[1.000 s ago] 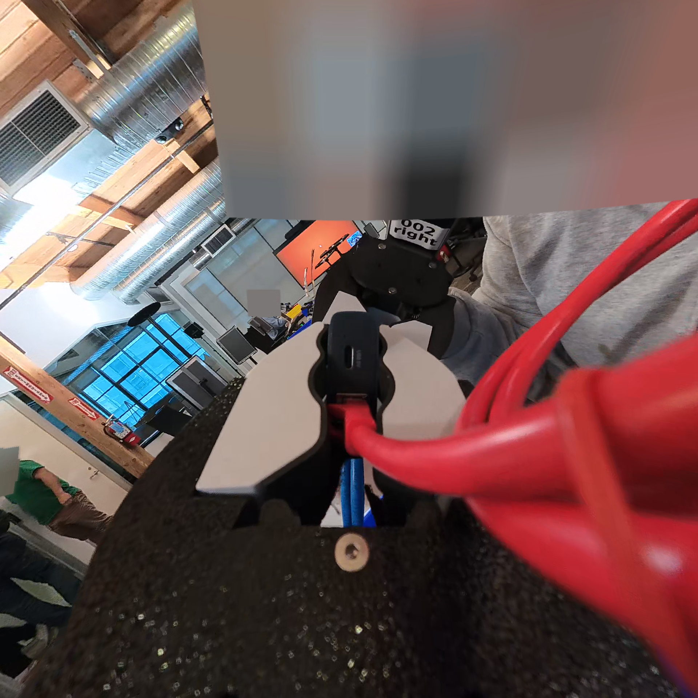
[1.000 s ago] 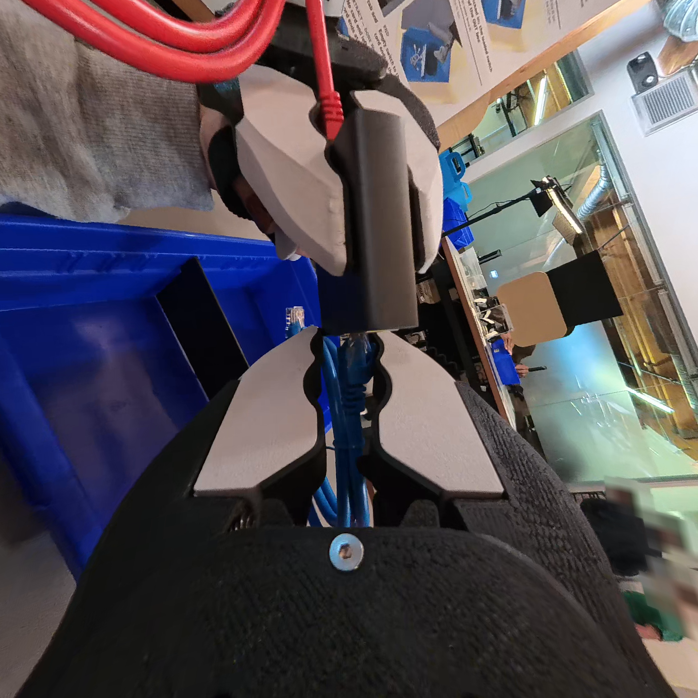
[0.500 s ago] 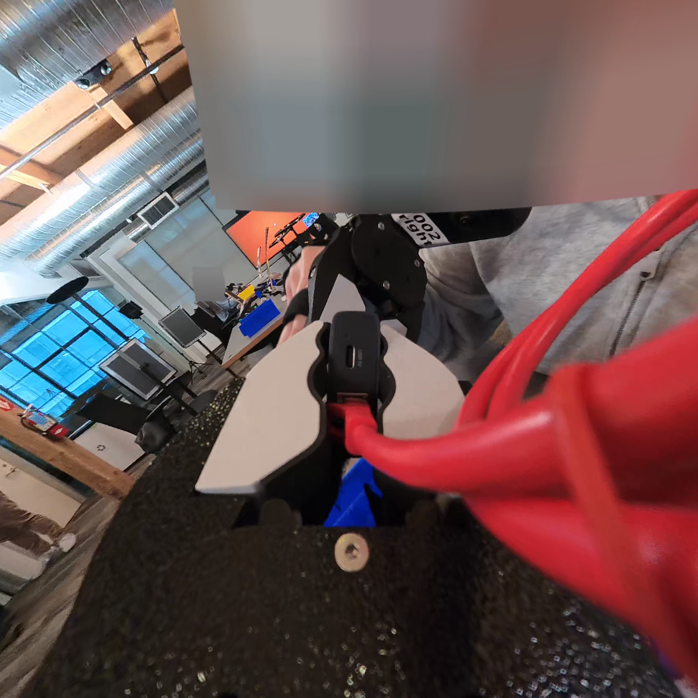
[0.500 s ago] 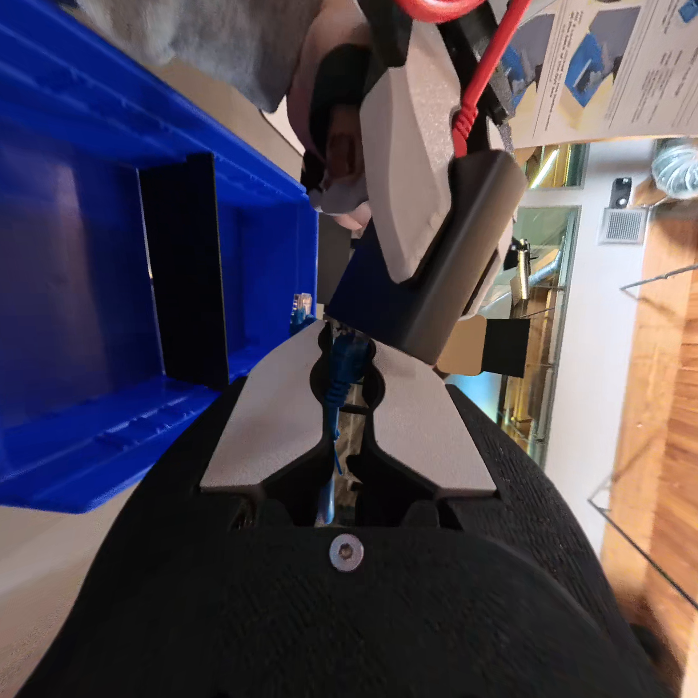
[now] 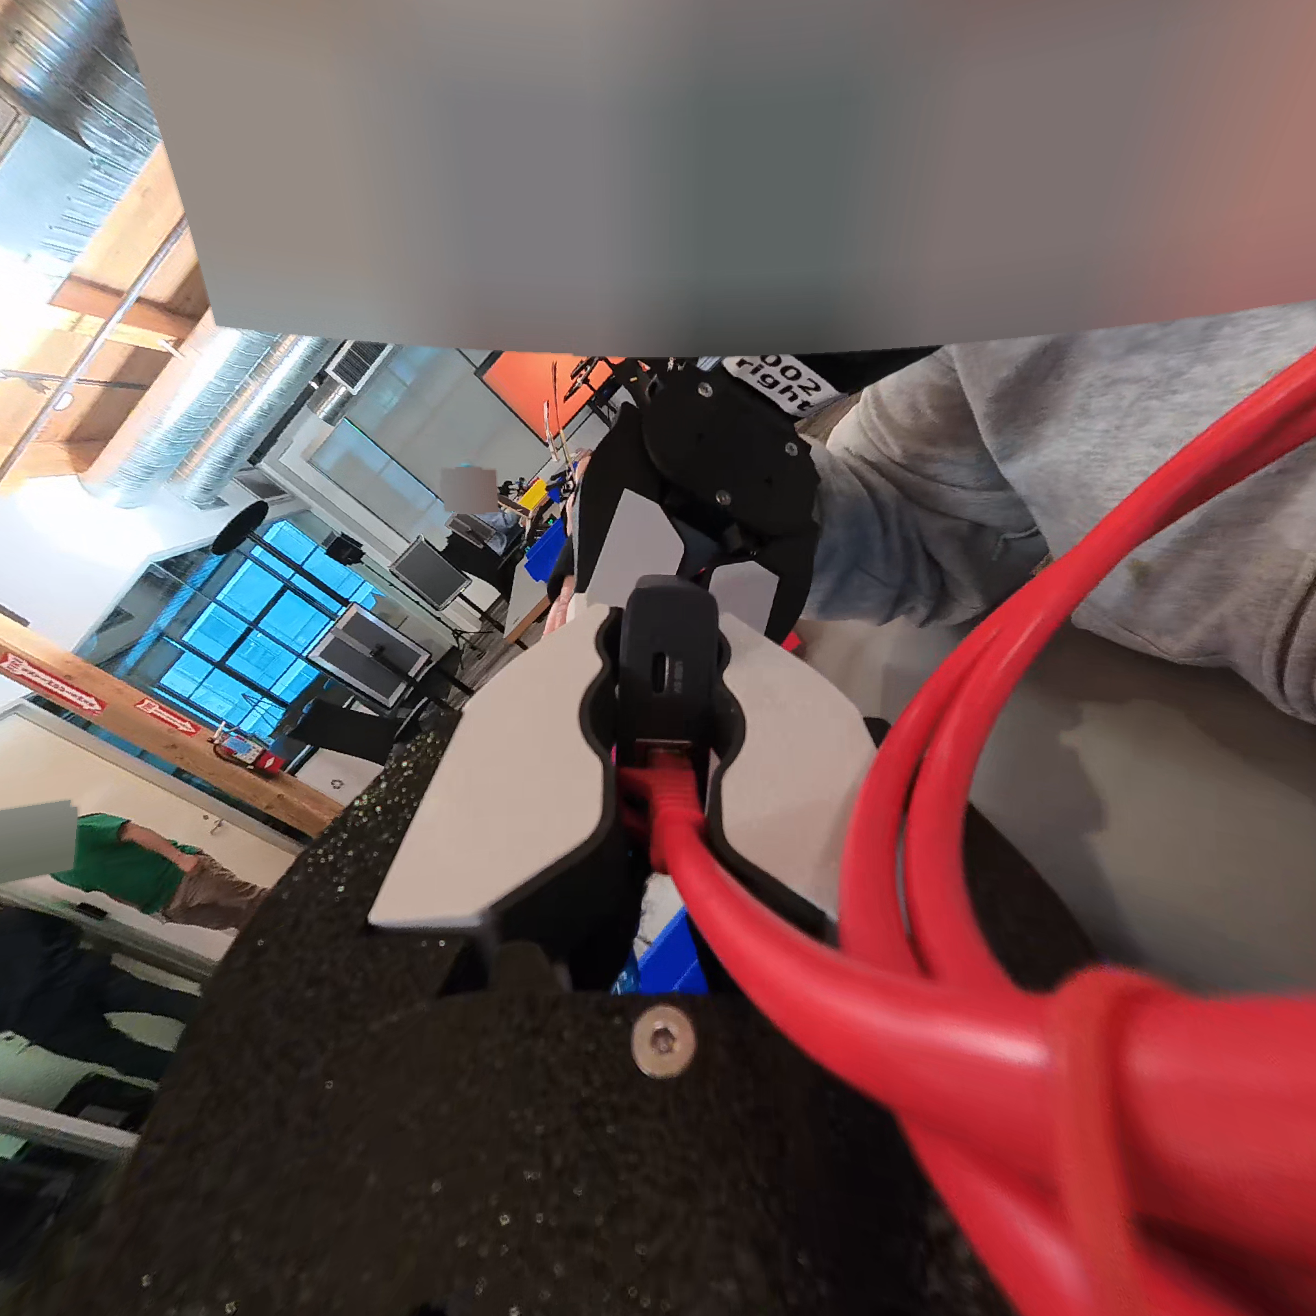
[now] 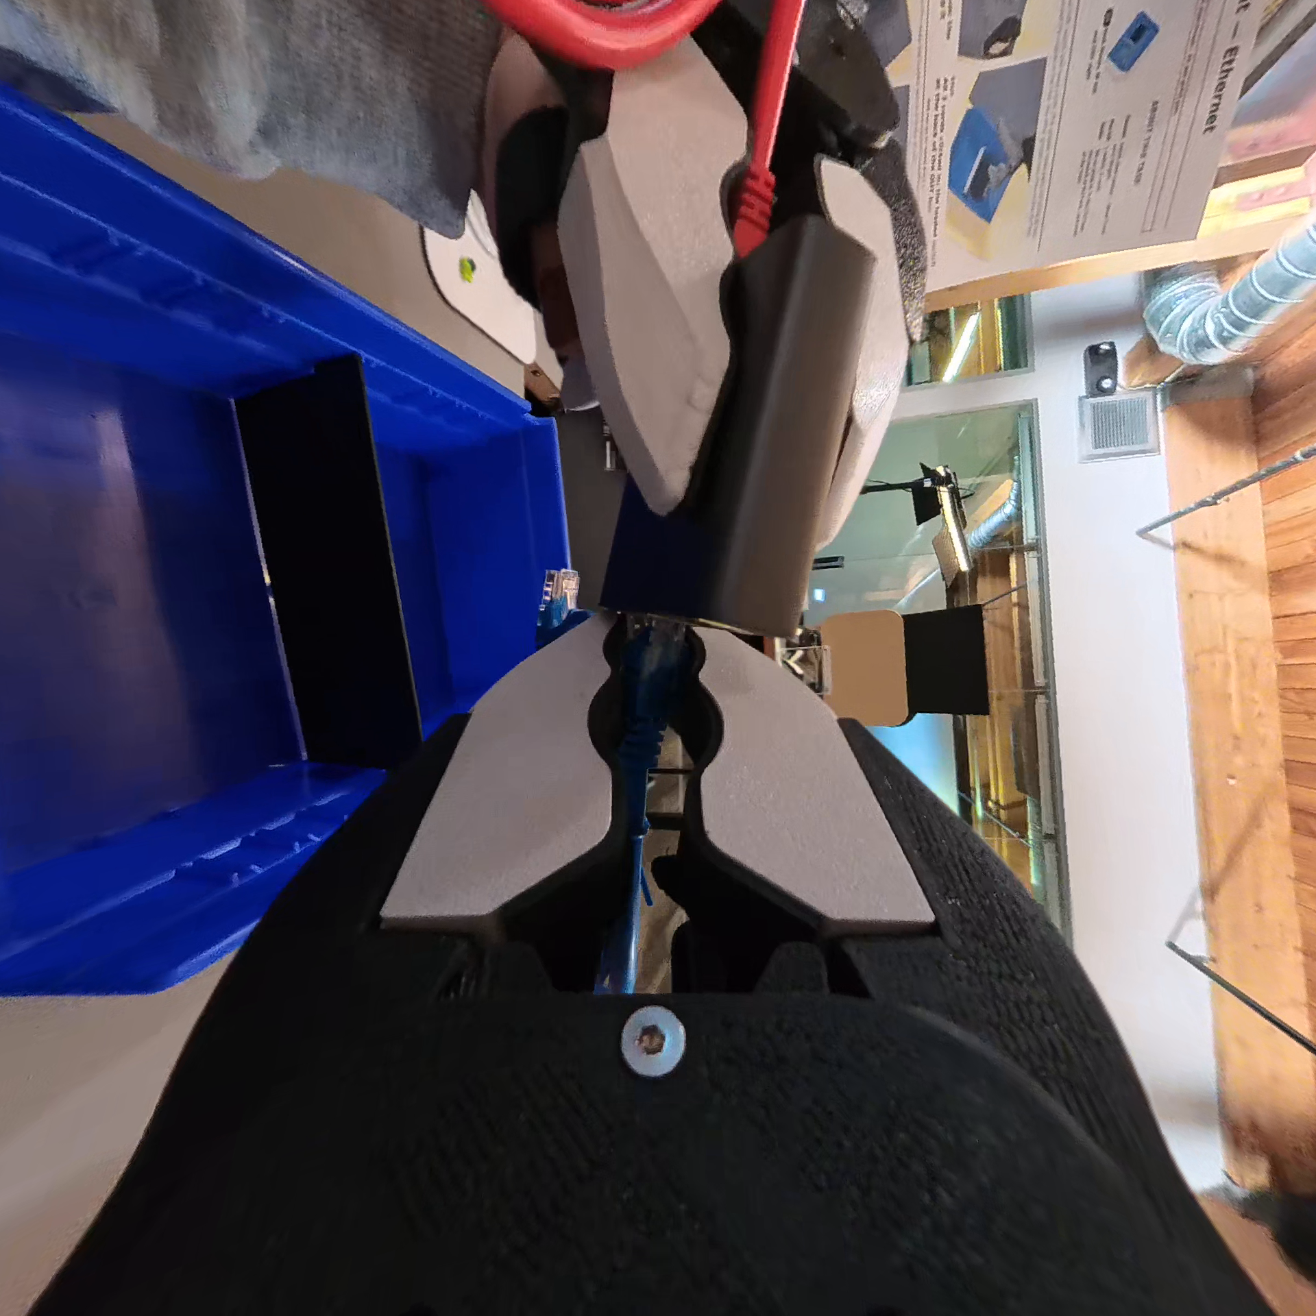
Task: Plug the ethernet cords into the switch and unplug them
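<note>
My left gripper [image 5: 666, 619] is shut on a small black box [image 5: 669, 669]. A red cable [image 5: 748, 918] is plugged into the box's near end and loops off to the right. My right gripper [image 6: 659, 630] is shut on the plug of a blue cable [image 6: 651, 676]. The plug's tip sits at the open end of the black box [image 6: 776, 441], which the left gripper [image 6: 755, 498] holds from above. The right gripper [image 5: 687, 562] shows just behind the box in the left wrist view. How deep the plug sits is hidden.
A blue bin [image 6: 142, 890] with a black divider [image 6: 327, 555] lies to the left, with another blue plug [image 6: 559, 594] at its rim. A person's grey sleeve [image 5: 997, 463] is above a pale tabletop [image 5: 1139, 748]. A poster [image 6: 1068, 128] hangs behind. Tip to tip, the grippers are about 6 centimetres apart.
Both grippers have swung and tilted together, so the background has shifted. The blue plug stays at the end of the black box. Both grips are unchanged.
</note>
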Available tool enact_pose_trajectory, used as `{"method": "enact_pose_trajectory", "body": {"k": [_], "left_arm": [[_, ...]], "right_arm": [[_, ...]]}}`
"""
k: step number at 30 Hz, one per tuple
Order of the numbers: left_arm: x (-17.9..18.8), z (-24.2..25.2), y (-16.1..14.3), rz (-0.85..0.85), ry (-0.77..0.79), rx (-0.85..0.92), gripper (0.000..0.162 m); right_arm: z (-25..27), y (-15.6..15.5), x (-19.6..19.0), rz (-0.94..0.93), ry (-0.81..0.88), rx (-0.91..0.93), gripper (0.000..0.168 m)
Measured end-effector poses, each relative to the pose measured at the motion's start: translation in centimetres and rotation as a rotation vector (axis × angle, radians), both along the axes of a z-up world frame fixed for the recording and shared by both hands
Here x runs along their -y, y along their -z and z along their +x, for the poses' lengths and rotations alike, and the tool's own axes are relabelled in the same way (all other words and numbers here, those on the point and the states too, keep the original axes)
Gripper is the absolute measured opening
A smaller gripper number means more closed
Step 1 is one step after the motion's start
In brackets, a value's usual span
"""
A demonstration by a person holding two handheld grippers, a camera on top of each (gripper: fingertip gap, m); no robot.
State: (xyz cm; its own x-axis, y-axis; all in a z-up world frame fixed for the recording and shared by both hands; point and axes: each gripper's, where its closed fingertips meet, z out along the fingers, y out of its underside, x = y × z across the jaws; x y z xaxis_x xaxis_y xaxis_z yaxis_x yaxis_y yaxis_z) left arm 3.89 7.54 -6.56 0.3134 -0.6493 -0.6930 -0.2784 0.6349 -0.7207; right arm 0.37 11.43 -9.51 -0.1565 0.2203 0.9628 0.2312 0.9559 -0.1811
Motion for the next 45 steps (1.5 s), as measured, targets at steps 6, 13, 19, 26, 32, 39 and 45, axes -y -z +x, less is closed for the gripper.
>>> {"method": "enact_pose_trajectory", "body": {"k": [6,13,19,26,32,39,45], "left_arm": [[0.5,0.9,0.2,0.000,0.025,-0.039,0.021],[0.6,1.8,-0.7,0.117,-0.091,-0.106,0.021],[1.4,2.6,-0.2,0.068,-0.015,-0.117,0.022],[0.3,2.7,-0.7,0.165,-0.141,-0.152,0.021],[0.7,2.7,-0.2,0.152,-0.173,-0.211,0.022],[0.8,2.8,-0.7,0.136,-0.125,-0.153,0.021],[-0.1,2.9,-0.6,0.190,-0.195,-0.168,0.021]], "right_arm": [[0.9,-0.2,0.7,0.115,-0.064,-0.013,0.012],[1.4,-1.4,0.5,0.043,0.022,-0.074,0.011],[2.5,-0.7,1.7,0.148,-0.096,0.020,0.013],[2.7,-1.7,0.6,0.080,-0.006,-0.022,0.011],[2.9,-1.2,0.9,0.119,-0.001,0.008,0.011],[3.0,-1.4,1.0,0.081,-0.002,-0.007,0.012],[2.3,-1.7,-0.7,-0.032,0.143,-0.026,0.026]]}}
